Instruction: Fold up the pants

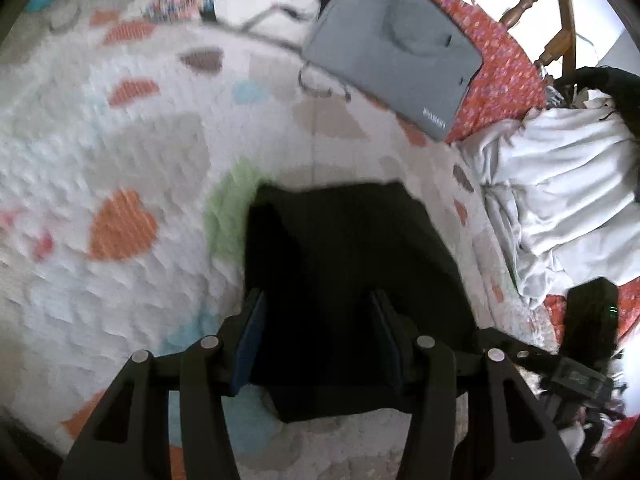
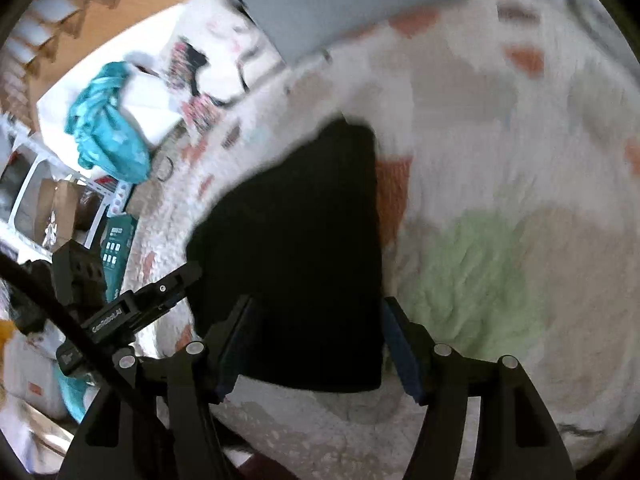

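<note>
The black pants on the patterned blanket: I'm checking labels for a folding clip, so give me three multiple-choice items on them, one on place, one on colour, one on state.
1. Where do the black pants lie?
A. On the patterned blanket
B. On the wooden chair
C. On the grey case

2. What colour is the flat case beyond the pants?
A. Red
B. Grey
C. Teal

3. In what state are the pants?
A. Spread out at full length
B. Hanging from a claw
C. Folded into a compact block

Answers:
1. A, since blanket shows all round the pants in both wrist views.
2. B, its flat top is grey, and it lies partly on red floral cloth.
3. C, they form a short straight-edged block, with the left claw and right claw open above it, pressing nothing.
</note>
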Available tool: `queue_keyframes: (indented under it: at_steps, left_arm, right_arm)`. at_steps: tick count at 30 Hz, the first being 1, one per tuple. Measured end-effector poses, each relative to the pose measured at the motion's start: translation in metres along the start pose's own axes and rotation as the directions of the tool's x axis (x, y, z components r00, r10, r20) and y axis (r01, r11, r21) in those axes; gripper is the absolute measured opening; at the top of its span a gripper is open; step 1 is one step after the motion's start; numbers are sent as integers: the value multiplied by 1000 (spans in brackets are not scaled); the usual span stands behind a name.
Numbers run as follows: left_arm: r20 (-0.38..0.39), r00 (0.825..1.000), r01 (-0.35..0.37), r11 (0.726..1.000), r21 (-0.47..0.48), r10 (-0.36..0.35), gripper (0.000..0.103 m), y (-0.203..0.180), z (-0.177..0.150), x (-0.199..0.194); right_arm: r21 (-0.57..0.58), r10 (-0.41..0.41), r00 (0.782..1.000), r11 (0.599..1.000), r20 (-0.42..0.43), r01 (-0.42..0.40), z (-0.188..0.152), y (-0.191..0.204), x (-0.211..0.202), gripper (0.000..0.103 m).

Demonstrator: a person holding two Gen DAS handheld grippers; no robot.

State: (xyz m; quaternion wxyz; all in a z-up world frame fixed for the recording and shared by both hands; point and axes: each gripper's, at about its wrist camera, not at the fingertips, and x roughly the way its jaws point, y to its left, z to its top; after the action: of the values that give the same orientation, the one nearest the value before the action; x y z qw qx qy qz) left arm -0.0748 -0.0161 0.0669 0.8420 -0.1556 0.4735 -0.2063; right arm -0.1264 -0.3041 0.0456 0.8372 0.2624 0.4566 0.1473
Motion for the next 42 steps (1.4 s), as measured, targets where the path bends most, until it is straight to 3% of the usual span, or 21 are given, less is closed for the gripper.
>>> queue_keyframes:
  at_steps: [2, 3, 5, 7, 8, 9, 11, 12, 13, 15, 16, 18, 19, 21, 22, 24, 28, 34, 42]
  left_arm:
    - [79, 995, -72, 996, 50, 68, 51, -9, 2, -21]
    - [154, 981, -130, 987, 93, 115, 51, -19, 2, -38]
    - [270, 950, -202, 969, 139, 159, 57, -34, 0, -64]
    - [364, 913, -251, 957, 148, 183, 82, -45, 0, -84]
    - [417, 887, -279, 950, 140, 199, 98, -51, -1, -95]
    - [475, 853, -307, 944, 121, 217, 103, -56, -2, -107]
    - [554, 803, -327, 939, 103, 219, 103, -64, -1, -124]
    - [565, 796, -330, 938, 106, 217, 103, -66, 1, -127]
    - [562, 796, -341, 934, 110, 225, 103, -69, 4, -128]
    - [519, 807, -387, 916, 104, 282, 103, -72, 11, -123]
    - [496, 813, -402, 910, 102, 304, 103, -72, 13, -119]
    - [422, 842, -414, 904, 110, 335, 103, -69, 14, -105]
    - [406, 844, -424, 899, 108, 349, 103, -69, 10, -102]
    - [374, 842, -453, 885, 104, 388, 103, -70, 4, -89]
    - [361, 843, -463, 880, 106, 400, 103, -70, 1, -84]
    - [335, 847, -473, 873, 121, 413, 103, -72, -9, -73]
    - [276, 854, -494, 854, 163, 441, 103, -74, -18, -52]
    - [242, 855, -508, 832, 222, 458, 103, -84, -24, -34]
    - [198, 877, -478, 839, 261, 438, 103, -87, -27, -19]
  right_arm:
    - [-76, -61, 993, 995, 99, 69, -1, 16, -27, 69]
    - [-120, -108, 980, 984, 166, 128, -3, 28, -41, 69]
    - [-196, -175, 933, 950, 313, 244, -11, 49, -68, 78]
    - [-219, -181, 874, 927, 451, 305, -20, 64, -91, 98]
    - [-207, -172, 855, 930, 489, 305, -22, 65, -97, 101]
    - [-196, -160, 851, 936, 501, 292, -21, 65, -101, 102]
    - [-179, -153, 892, 952, 424, 248, -6, 59, -94, 102]
    - [-168, -161, 905, 955, 394, 243, 0, 55, -89, 100]
    - [-156, -174, 904, 956, 390, 251, 4, 52, -86, 98]
    - [-152, -204, 881, 944, 428, 293, 4, 56, -87, 98]
    - [-149, -234, 848, 928, 476, 340, 2, 59, -92, 98]
    - [-137, -265, 813, 913, 519, 385, 1, 62, -93, 102]
    - [-129, -275, 819, 913, 503, 386, 4, 59, -90, 103]
    - [-130, -260, 868, 931, 422, 342, 14, 46, -77, 102]
    - [-125, -256, 890, 938, 378, 323, 19, 37, -68, 97]
    - [-103, -258, 907, 946, 334, 307, 23, 21, -56, 89]
    - [-42, -225, 936, 969, 272, 245, 22, -15, -34, 89]
    - [60, -221, 960, 975, 172, 213, 9, -60, -7, 88]
    - [55, -214, 962, 977, 171, 208, 9, -60, -5, 88]
